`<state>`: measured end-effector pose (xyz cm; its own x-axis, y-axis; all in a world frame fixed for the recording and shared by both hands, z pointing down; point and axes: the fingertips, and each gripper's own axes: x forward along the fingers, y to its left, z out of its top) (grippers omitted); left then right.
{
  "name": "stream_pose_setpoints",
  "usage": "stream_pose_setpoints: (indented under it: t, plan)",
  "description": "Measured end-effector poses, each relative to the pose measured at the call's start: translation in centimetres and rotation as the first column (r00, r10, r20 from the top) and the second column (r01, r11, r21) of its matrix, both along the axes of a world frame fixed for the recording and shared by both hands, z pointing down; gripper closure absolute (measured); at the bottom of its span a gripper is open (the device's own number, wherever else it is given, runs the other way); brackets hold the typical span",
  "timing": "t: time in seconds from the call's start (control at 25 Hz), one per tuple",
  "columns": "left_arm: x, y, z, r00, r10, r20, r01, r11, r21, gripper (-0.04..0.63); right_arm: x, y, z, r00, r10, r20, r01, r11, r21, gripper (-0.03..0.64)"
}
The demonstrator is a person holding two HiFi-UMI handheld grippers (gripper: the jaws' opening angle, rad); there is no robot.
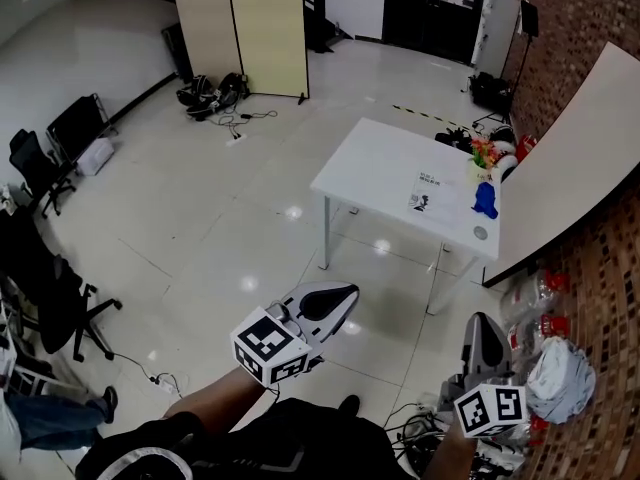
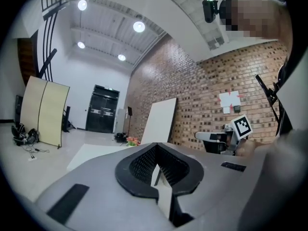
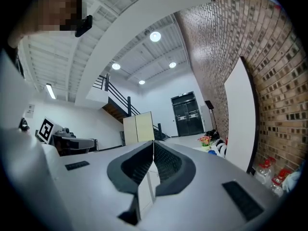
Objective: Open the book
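The book (image 1: pixel 427 192) is a thin white booklet lying flat and closed near the right end of a white table (image 1: pixel 380 163), well ahead of me across the floor. Both grippers hang in the air over the floor, far short of the table. My left gripper (image 1: pixel 349 293) (image 2: pixel 156 147) points level toward the table with its jaws together and nothing between them. My right gripper (image 1: pixel 482 320) (image 3: pixel 153 142) is at the lower right, also shut and empty. The book does not show clearly in either gripper view.
A blue object (image 1: pixel 486 200) and a bunch of flowers (image 1: pixel 486 153) are at the table's right end. A large white board (image 1: pixel 580 168) leans on the brick wall behind it. A folding screen (image 1: pixel 245 28) stands at the back, office chairs (image 1: pixel 40 168) at left, bottles (image 1: pixel 545 308) at right.
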<state>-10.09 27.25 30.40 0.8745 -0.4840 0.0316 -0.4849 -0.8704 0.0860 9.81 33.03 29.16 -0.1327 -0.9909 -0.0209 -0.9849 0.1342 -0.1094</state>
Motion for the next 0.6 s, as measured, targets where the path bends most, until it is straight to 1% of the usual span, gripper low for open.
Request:
stream_pose_setpoints:
  t: [0.12, 0.24, 0.32, 0.4, 0.44, 0.48, 0.6]
  plan:
    - [2.7, -2.6, 0.2, 1.000, -0.027, 0.004, 0.027, 1.000, -0.011, 0.600, 2.8, -2.5, 0.2, 1.000, -0.014, 0.013, 0.014, 1.000, -0.001, 0.616]
    - [4.2, -4.6, 0.4, 0.999, -0.030, 0.029, 0.030, 0.999, -0.017, 0.600, 4.4, -4.7, 1.1, 0.999, -0.013, 0.030, 0.013, 1.000, -0.016, 0.615]
    - [4.7, -6.2, 0.7, 0.998, -0.038, 0.049, 0.039, 0.999, -0.025, 0.600, 4.9, -6.1, 1.4, 1.000, -0.009, -0.001, 0.009, 1.000, -0.025, 0.615]
    - [5.6, -8.2, 1.2, 0.997, -0.056, 0.049, 0.058, 0.997, -0.051, 0.600, 5.6, -7.7, 1.6, 0.998, -0.010, -0.056, 0.008, 0.999, -0.038, 0.615]
    - [6.3, -9.2, 1.4, 0.997, -0.059, 0.046, 0.061, 0.996, -0.064, 0.600, 6.1, -8.5, 1.9, 0.998, -0.015, -0.068, 0.012, 0.999, -0.045, 0.615]
    - [7.0, -10.2, 1.7, 0.997, -0.054, 0.047, 0.058, 0.996, -0.067, 0.600, 6.8, -9.4, 2.3, 0.998, -0.018, -0.064, 0.015, 0.999, -0.051, 0.615]
    - [8.9, -14.1, 2.5, 0.996, -0.032, 0.079, 0.036, 0.998, -0.043, 0.600, 8.5, -13.0, 3.2, 0.999, 0.006, -0.034, -0.008, 0.998, -0.056, 0.615]
